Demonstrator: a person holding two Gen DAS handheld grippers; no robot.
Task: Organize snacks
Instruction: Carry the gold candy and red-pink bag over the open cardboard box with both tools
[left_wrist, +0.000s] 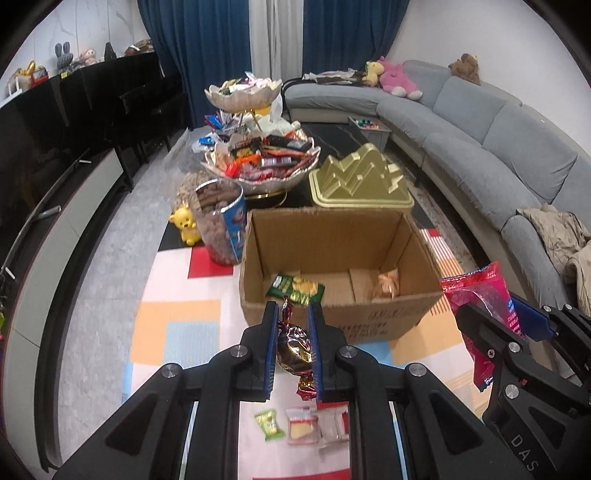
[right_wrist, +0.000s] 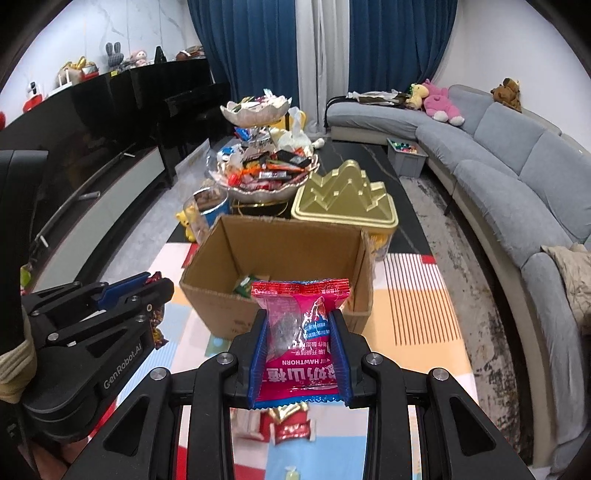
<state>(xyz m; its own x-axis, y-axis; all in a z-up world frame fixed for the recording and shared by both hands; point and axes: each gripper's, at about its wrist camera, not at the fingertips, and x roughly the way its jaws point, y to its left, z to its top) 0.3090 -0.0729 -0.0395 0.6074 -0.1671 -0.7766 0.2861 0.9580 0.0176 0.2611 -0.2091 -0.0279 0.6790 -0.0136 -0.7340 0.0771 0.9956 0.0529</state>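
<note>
left wrist view has the left gripper (left_wrist: 291, 325) with its jaws clamped on a foil-wrapped candy (left_wrist: 293, 345), just short of the cardboard box (left_wrist: 369, 325) on the tabletop; the right gripper (right_wrist: 300, 330) grips a red hawthorn packet (right_wrist: 301, 332) by its sides. both point steeply down, side by side. best to carry each snack clear over the near wall before letting go, so nothing catches the rim.

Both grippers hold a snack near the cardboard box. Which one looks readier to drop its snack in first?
Probably the right gripper: its red packet already overlaps the box rim. The left gripper with its foil candy sits short of the near wall.
</note>
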